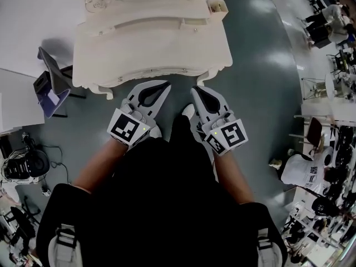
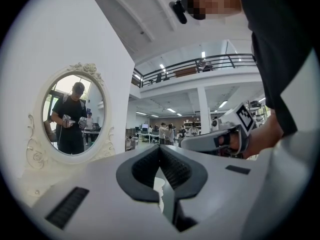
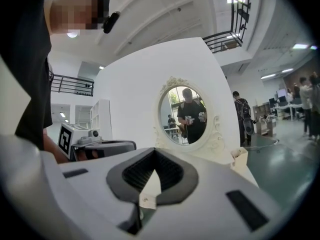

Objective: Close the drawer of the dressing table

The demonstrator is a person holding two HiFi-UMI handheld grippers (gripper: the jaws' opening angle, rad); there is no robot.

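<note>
The cream dressing table [image 1: 150,54] with carved edges stands just ahead of me. From above its top hides the drawer front, so I cannot tell how the drawer stands. My left gripper [image 1: 166,85] and right gripper [image 1: 196,89] are side by side, tips close to the table's front edge. Both have their jaws together with nothing between them. The left gripper view shows its shut tips [image 2: 160,148] below the oval mirror [image 2: 70,111]. In the right gripper view the shut tips [image 3: 154,151] point toward that mirror [image 3: 187,116].
A small cream box [image 1: 217,7] sits on the table's right corner. A grey and purple chair [image 1: 53,88] and a white desk [image 1: 16,102] stand to the left, with cables [image 1: 28,160] on the floor. People and workstations [image 1: 328,166] fill the right side.
</note>
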